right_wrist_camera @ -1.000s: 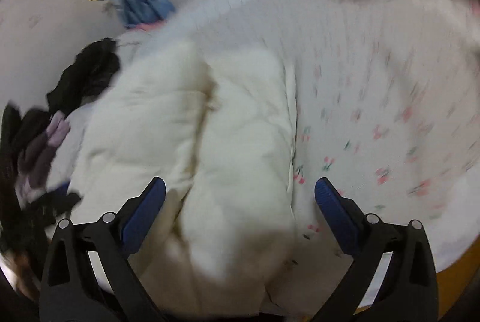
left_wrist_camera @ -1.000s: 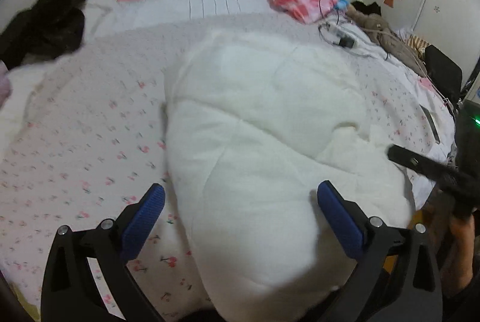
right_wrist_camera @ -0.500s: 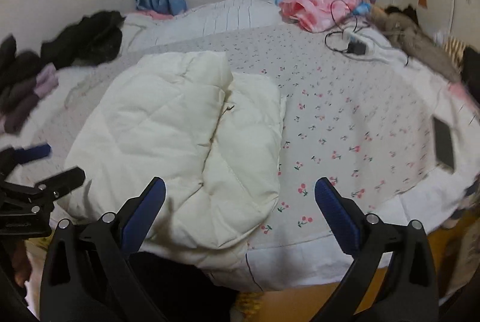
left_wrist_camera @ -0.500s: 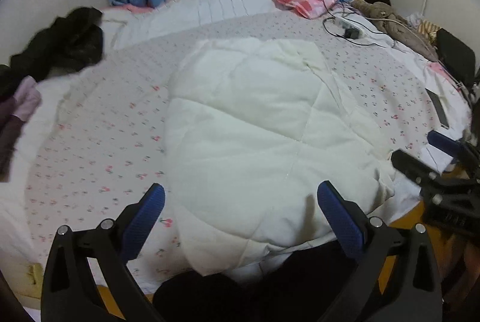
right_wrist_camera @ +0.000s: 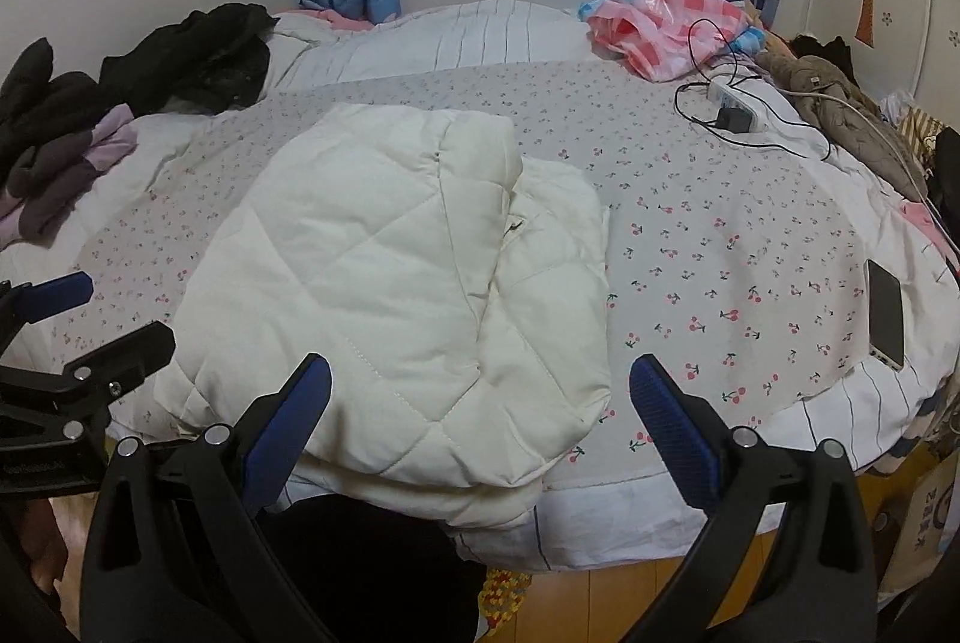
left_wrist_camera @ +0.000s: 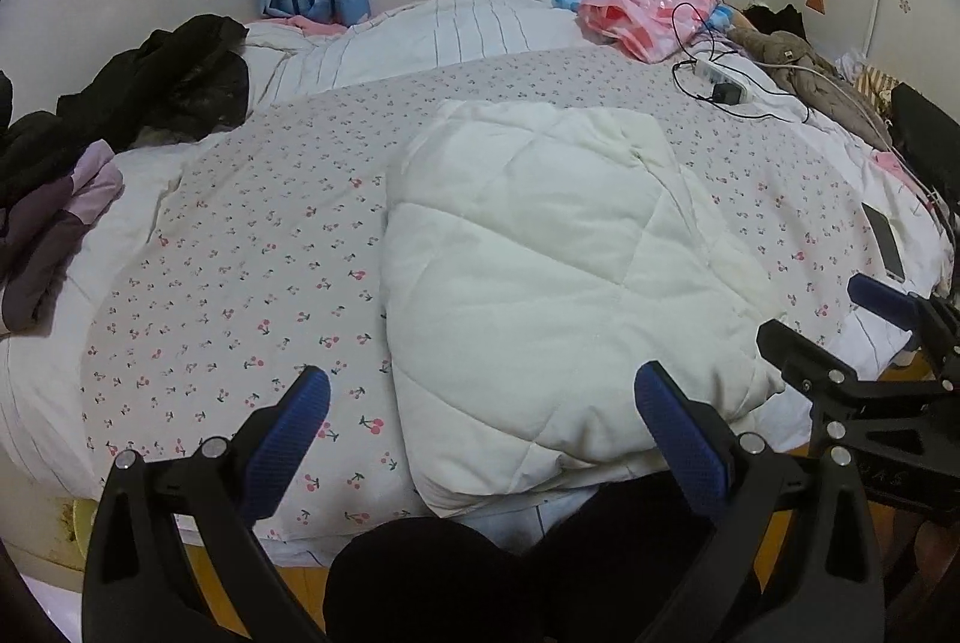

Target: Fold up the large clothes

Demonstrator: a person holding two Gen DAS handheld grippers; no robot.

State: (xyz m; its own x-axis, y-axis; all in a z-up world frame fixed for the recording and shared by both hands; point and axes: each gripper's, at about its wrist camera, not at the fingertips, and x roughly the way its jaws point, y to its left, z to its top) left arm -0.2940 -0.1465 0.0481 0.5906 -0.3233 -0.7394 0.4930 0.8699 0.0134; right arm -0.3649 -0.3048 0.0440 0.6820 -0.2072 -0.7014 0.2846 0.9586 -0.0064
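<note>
Both claws, left claw (left_wrist_camera: 480, 418) and right claw (right_wrist_camera: 480, 403), have pulled back from the white quilted jacket (left_wrist_camera: 558, 283), jaws wide, holding nothing. Jacket lies folded at the bed (left_wrist_camera: 240, 235) near edge; fold looks finished.

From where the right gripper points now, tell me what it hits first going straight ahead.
Most likely the folded white quilted garment: its near right corner lies between the open right gripper's fingers. Further right the line would meet the cherry-print bedsheet instead. Depth under the fisheye is unclear.
</note>
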